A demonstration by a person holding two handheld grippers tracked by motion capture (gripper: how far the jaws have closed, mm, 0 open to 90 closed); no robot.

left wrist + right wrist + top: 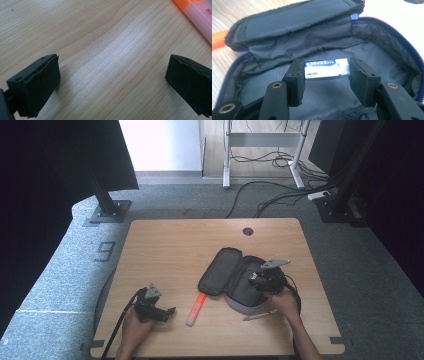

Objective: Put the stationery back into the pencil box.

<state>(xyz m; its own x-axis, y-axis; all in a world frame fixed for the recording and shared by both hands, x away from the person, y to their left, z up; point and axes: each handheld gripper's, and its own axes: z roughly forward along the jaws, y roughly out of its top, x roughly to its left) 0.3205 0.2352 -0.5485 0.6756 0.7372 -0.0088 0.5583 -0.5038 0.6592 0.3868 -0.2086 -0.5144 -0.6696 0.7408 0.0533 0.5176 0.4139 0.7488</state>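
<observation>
While the left gripper (159, 310) sat parked on the near-left part of the desk (165, 245), its jaws were wide apart with nothing but bare wood between them, so it wasn't doing any work. Just right of it lay an orange highlighter (196, 309), roughly end-on to the person, its far tip close to the pencil case (235, 279). The left gripper view caught a corner of that highlighter (197, 17) off to the far right.

Next along was the case itself, grey fabric, unzipped, with the lid flopped open to the left. The right gripper (261, 281) was reaching into the open half, and its own view had the jaws clamped on a white eraser (327, 68) by its two short ends, inside the case, low over the lining. I couldn't tell whether the eraser was touching the lining or just hanging above it.

My guess on handling: the eraser is light and a bit rubbery, with a paper sleeve, so it should grip well and won't break, but squeezing it hard end to end could bow it. Holding the ends looked fine to me, since the long sides would be harder to reach with those soft, saggy case walls in the way.

Farther right, a silver pen (260, 315) lay on the desk near the right hand (285, 301).
</observation>
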